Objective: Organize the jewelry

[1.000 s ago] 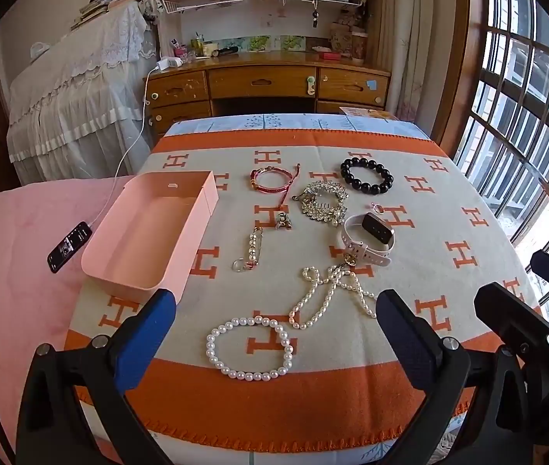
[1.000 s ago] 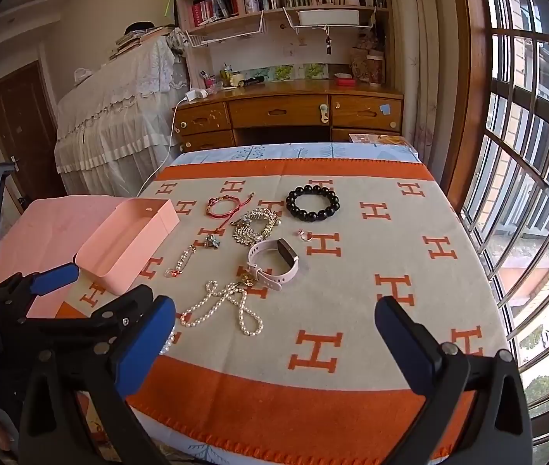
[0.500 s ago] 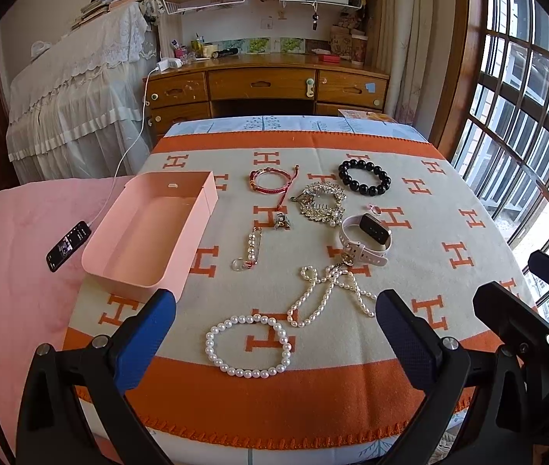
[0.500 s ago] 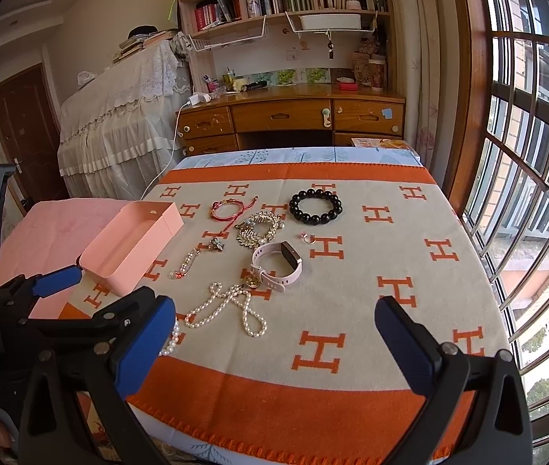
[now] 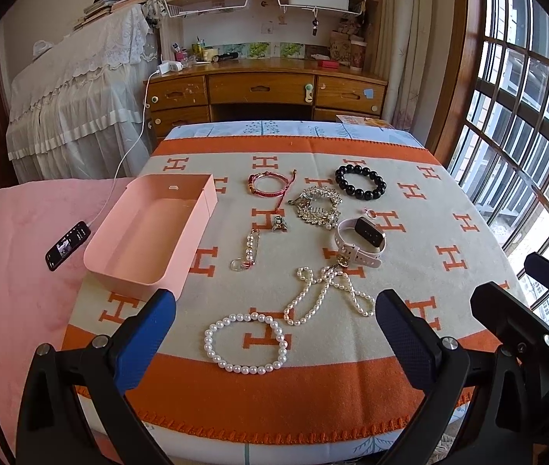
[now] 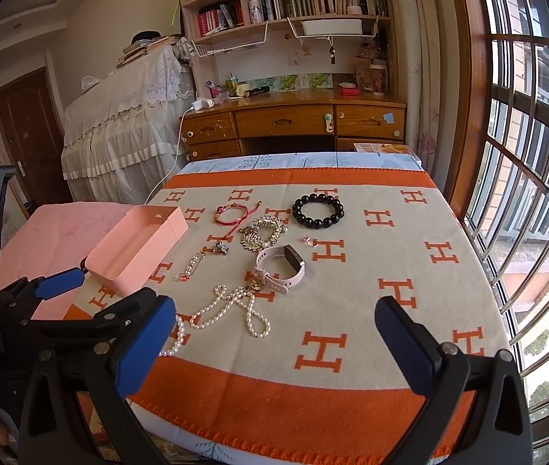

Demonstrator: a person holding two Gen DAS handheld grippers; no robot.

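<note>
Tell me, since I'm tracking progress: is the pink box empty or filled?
Empty. The pink box shows only its bare floor in the left wrist view; every piece of jewelry lies outside it on the blanket.

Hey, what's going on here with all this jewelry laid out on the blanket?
A person holding two grippers is about to tidy jewelry into the pink box, which has nothing in it yet. The left gripper and right gripper are both open and hold nothing, hovering over the blanket's near edge. The pearl bracelet, pearl necklace, pink watch, black bead bracelet, red cord bracelet and rhinestone hair clip all lie loose on the blanket.
</note>
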